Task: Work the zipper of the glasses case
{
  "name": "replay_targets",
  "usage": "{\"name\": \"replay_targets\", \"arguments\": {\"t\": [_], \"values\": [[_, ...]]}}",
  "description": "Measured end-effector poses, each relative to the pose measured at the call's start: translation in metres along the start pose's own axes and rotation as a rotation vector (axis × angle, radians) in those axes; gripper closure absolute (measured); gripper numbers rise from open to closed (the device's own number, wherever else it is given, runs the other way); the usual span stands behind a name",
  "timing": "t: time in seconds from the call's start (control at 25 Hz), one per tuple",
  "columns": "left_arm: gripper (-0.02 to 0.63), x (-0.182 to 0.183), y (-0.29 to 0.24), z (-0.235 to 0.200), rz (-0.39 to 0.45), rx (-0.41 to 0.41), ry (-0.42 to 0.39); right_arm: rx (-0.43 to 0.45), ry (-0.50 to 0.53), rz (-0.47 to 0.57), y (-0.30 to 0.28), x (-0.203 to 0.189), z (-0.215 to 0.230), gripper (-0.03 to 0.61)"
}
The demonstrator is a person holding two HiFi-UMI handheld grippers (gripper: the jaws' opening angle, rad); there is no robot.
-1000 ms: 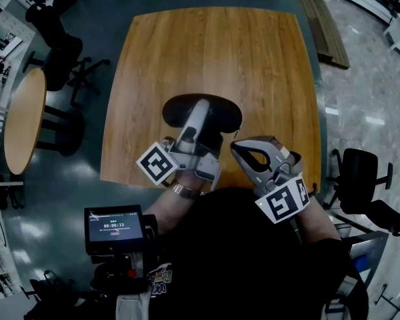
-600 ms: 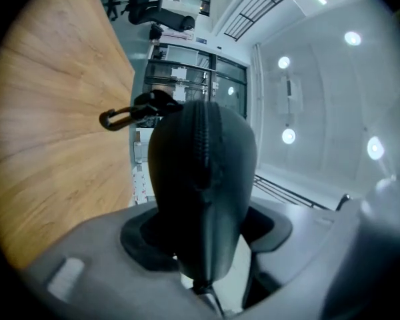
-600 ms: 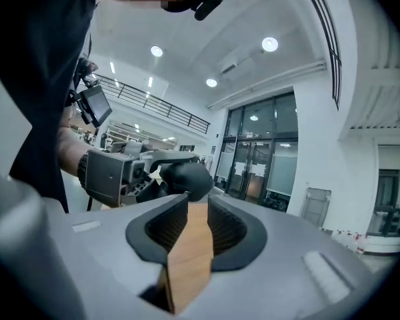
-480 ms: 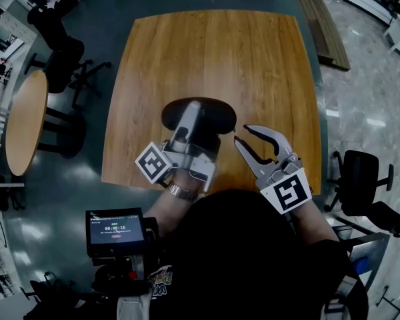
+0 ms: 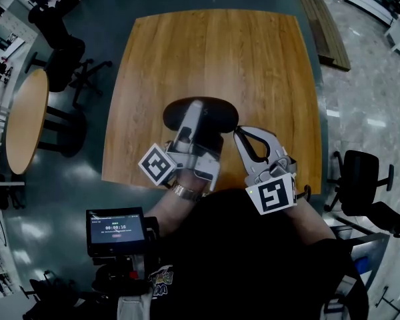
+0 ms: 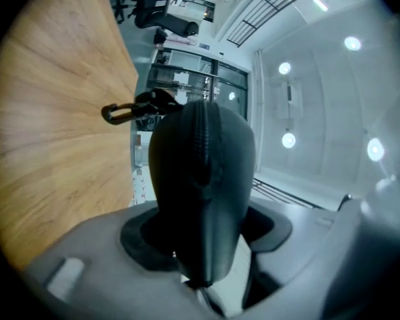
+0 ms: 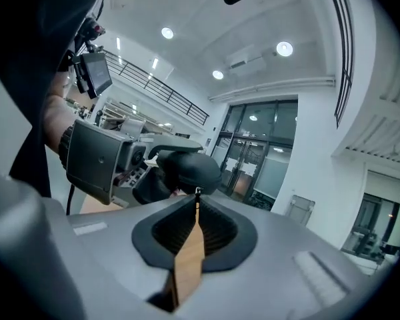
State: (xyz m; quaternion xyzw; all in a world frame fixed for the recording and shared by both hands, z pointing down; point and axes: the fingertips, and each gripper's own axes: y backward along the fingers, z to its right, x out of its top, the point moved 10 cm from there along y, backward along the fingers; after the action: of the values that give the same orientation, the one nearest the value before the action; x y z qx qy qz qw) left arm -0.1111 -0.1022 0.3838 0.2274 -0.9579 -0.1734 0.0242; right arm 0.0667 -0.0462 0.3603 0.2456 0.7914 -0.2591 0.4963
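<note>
My right gripper [image 7: 197, 209] is closed, its tips pinching a small dark tab that I take for the pull [image 7: 197, 191]. My left gripper [image 6: 207, 235] clamps the case [image 6: 200, 152] over the counter [image 5: 213, 59]. The zipper looks shut, so I judge the whole run remains.

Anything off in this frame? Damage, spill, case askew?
Nothing stands out. The glasses case looks intact, clamped in the left gripper over the table. The right gripper, fingers together, sits at its right end.
</note>
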Motion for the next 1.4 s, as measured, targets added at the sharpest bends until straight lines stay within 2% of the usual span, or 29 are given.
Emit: {"name": "replay_targets", "arguments": {"t": [0.12, 0.2, 0.4, 0.56, 0.68, 0.72, 0.76, 0.84, 0.96, 1.04, 1.2, 1.28, 1.4], "values": [[0.362, -0.003, -0.003, 0.010, 0.017, -0.003, -0.165, 0.049, -0.082, -0.023, -0.004, -0.002, -0.003, 0.577], [0.362, -0.004, -0.005, 0.014, 0.011, -0.011, -0.240, 0.103, -0.096, -0.036, -0.007, -0.002, -0.007, 0.577], [0.362, -0.003, -0.003, 0.007, 0.009, 0.011, -0.230, 0.155, -0.026, -0.061, -0.011, -0.002, -0.020, 0.577], [0.361, -0.001, -0.002, 0.004, 0.000, 0.012, -0.225, 0.191, -0.124, -0.013, -0.009, -0.010, -0.016, 0.568], [0.360, 0.001, 0.001, 0.001, -0.004, 0.024, -0.249, 0.184, -0.271, 0.040, -0.003, -0.012, -0.008, 0.387], [0.360, 0.002, 0.003, 0.000, -0.007, 0.033, -0.258, 0.176, -0.296, 0.047, -0.001, -0.010, -0.004, 0.352], [0.360, 0.002, 0.004, -0.002, -0.013, 0.041, -0.262, 0.170, -0.296, 0.048, -0.001, -0.007, 0.000, 0.350], [0.360, -0.001, 0.006, -0.007, -0.040, 0.044, -0.255, 0.167, -0.258, 0.039, -0.003, -0.002, 0.003, 0.347], [0.360, -0.012, 0.007, -0.009, -0.112, 0.019, -0.248, 0.176, -0.221, 0.023, -0.011, 0.000, 0.003, 0.296], [0.359, -0.018, 0.006, -0.009, -0.162, 0.006, -0.273, 0.197, -0.212, 0.012, -0.017, 0.000, 0.001, 0.272], [0.359, -0.031, 0.006, -0.006, -0.261, 0.038, -0.415, 0.214, -0.166, -0.024, -0.022, -0.001, -0.004, 0.233], [0.359, -0.039, 0.007, -0.007, -0.301, 0.062, -0.480, 0.203, -0.157, -0.045, -0.022, -0.007, -0.005, 0.238], [0.357, -0.045, 0.008, -0.009, -0.348, 0.080, -0.507, 0.193, -0.166, -0.037, -0.019, -0.016, -0.007, 0.240]]}}
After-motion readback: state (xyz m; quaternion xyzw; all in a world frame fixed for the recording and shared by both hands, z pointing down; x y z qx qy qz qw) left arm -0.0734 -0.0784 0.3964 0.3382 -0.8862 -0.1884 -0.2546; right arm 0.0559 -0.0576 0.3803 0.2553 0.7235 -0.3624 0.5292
